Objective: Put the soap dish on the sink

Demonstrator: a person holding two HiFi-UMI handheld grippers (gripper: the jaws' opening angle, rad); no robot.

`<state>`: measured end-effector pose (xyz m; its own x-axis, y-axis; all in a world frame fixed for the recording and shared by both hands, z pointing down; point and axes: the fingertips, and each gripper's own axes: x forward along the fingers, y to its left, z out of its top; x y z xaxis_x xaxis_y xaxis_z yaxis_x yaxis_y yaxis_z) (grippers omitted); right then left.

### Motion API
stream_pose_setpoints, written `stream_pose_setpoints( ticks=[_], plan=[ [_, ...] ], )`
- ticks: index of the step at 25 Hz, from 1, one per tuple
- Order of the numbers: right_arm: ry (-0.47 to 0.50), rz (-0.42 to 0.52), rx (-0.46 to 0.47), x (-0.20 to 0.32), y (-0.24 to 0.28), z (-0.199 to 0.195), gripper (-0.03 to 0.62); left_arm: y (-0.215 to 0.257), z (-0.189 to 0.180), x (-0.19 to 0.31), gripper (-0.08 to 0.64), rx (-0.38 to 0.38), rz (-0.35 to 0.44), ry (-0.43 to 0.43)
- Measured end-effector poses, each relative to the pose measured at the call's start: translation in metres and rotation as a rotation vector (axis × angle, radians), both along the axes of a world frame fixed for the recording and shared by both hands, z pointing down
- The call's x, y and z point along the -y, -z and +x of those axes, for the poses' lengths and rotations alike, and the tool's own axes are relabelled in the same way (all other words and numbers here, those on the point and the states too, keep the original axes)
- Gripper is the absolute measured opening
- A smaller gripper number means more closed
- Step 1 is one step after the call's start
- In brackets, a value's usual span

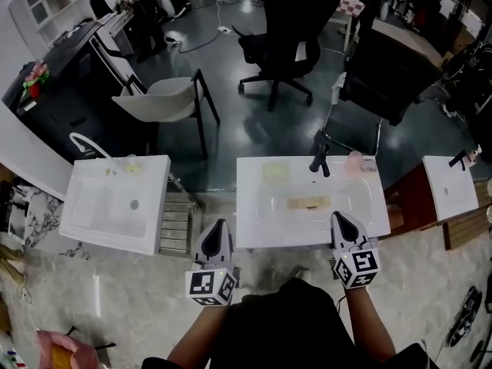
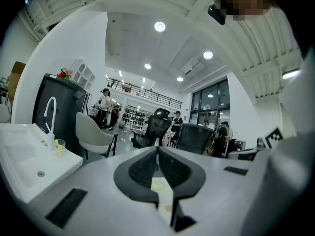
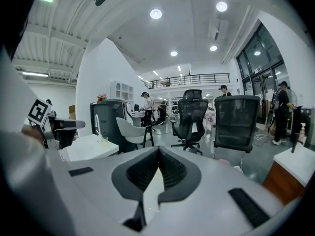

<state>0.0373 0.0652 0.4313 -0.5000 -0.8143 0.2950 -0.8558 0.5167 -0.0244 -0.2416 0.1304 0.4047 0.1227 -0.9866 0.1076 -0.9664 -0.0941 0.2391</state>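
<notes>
You stood in an open workshop with a dark glossy floor, facing a row of three white basins. The left gripper (image 1: 221, 224) had its jaws pressed together with nothing between them, and the right gripper (image 1: 338, 217) was closed and empty in the same way. Both hung just short of the near rim of the middle sink (image 1: 254, 233), one toward each front corner, touching nothing.

Beyond their tips, a tan oblong piece (image 1: 309, 202) lay flat in the bowl of that sink. The soap dish (image 1: 277, 171), as best the head view showed it, was the pale round dish resting on the back ledge, left of the black faucet (image 1: 319, 160). A small pink object (image 1: 354, 162) sat on the ledge to the faucet's right; what it was could not be made out.

To your left stood a second sink (image 1: 84, 214) with a curved white tap. Behind the basins were a white shell chair (image 1: 157, 98) and a black office chair (image 1: 288, 21).
</notes>
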Motion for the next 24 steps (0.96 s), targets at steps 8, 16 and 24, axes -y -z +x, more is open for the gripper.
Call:
stream_pose_setpoints(
  ticks=[8,16,24],
  plan=[
    [-0.029,0.005,-0.011,-0.003,0.006,-0.016,-0.002,0.002,-0.013,-0.002,0.02,0.018,0.01,-0.018],
    [-0.053,-0.007,-0.016,-0.007,0.0,-0.02,-0.002,-0.006,-0.027,-0.007,0.02,0.009,-0.001,-0.012],
    [-0.062,-0.011,-0.023,-0.013,-0.005,-0.031,-0.002,-0.014,-0.034,-0.009,0.02,0.012,-0.012,-0.035]
  ],
)
